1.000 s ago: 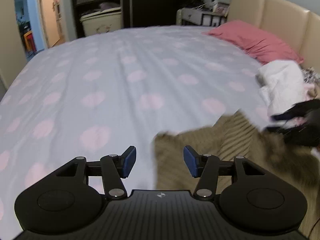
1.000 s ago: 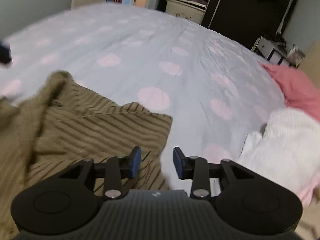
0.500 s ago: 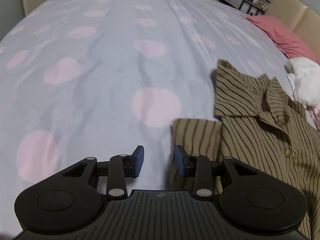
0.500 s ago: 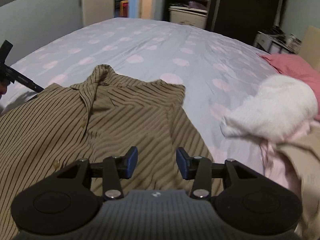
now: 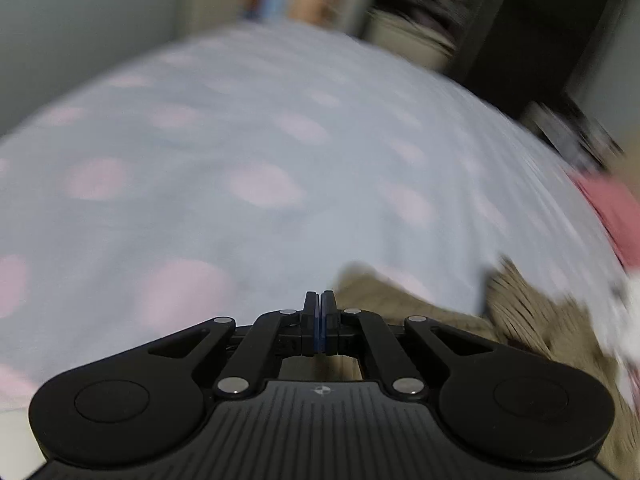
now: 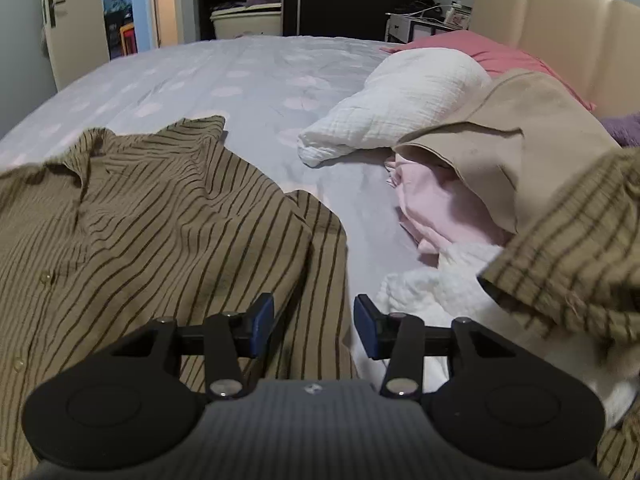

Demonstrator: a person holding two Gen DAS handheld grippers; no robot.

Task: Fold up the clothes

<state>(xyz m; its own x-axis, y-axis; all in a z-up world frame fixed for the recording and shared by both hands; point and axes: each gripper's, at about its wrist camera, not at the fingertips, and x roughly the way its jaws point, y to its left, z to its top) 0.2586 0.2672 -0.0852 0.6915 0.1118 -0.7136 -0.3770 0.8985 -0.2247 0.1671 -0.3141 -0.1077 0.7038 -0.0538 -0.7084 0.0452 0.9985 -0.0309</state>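
Tongs: left (image 5: 320, 312) closed, seemingly empty amid blur; right (image 6: 314, 324) parted above striped shirt (image 6: 160, 216).

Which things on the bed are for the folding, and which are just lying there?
For the folding:
- striped brown shirt, spread flat
- pile of clothes: white top, beige garment, pink garment

Just lying about:
- pink pillow
- spotted bedsheet
- storage box on the shelf

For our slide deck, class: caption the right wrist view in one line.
Open right gripper hovers over a striped brown shirt spread on the dotted bedsheet.
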